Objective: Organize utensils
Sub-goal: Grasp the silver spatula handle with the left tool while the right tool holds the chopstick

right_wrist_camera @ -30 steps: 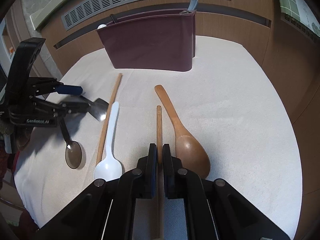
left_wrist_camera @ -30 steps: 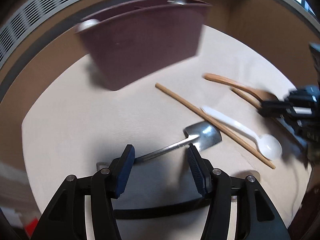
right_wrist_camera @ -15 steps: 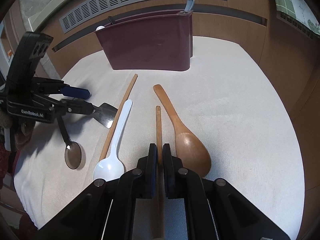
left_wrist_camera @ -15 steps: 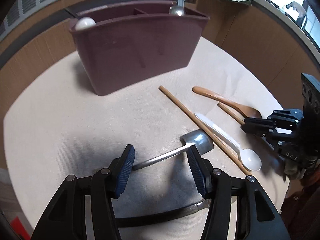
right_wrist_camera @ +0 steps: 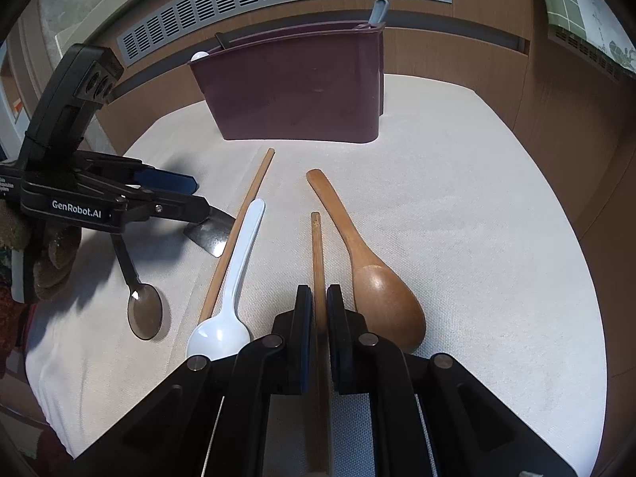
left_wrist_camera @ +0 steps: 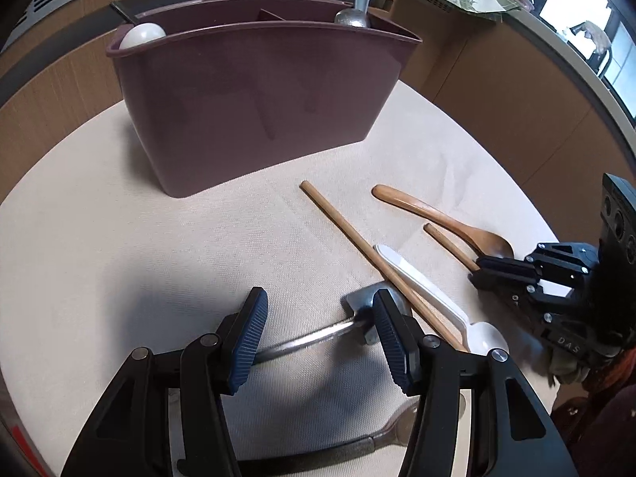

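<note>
Since the earlier frame, the left gripper (left_wrist_camera: 318,332) has swung round toward the maroon caddy (left_wrist_camera: 258,91). It is hanging released over the metal spatula (left_wrist_camera: 357,314) on the cloth (left_wrist_camera: 139,238). Rightward, the right gripper (right_wrist_camera: 318,310) is loosening its jaws around a wooden chopstick (right_wrist_camera: 317,250), beside the wooden spoon (right_wrist_camera: 377,290).

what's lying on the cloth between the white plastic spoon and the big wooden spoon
One wooden chopstick, lying lengthwise between the white plastic spoon and the wooden spoon; the right gripper's opening jaws straddle it. Clearest in the right wrist view.
</note>
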Available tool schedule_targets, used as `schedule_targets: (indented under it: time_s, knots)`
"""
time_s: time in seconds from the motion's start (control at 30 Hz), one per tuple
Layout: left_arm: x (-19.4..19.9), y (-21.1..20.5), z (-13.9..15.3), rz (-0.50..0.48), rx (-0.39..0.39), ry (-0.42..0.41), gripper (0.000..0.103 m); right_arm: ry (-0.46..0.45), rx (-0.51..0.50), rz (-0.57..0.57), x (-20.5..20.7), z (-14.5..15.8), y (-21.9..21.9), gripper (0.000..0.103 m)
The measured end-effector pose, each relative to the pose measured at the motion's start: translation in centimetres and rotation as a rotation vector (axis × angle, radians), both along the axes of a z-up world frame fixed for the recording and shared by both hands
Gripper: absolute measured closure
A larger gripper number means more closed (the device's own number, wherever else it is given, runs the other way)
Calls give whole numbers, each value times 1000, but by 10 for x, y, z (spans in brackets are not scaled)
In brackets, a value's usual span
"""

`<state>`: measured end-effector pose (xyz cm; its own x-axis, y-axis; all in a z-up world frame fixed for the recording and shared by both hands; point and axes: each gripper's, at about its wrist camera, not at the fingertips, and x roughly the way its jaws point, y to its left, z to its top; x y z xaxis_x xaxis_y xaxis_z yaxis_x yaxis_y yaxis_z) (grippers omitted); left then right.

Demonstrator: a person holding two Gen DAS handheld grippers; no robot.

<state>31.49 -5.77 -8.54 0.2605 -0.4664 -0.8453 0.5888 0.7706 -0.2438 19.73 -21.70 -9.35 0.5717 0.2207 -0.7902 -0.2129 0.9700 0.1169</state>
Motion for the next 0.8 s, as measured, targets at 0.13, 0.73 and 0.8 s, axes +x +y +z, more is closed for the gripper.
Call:
schedule_targets:
  time_s: [0.13,0.73,0.8]
  knots:
    - [-8,14,-2,10,-25,27,47,2,8,-1,1,0,0,94]
    - [-87,16,8,-55,141,-59,46,19,20,1,6,-1,-5,97]
    - [-78,7,18,-73,113,-79,46,19,22,-1,5,-1,-6,97]
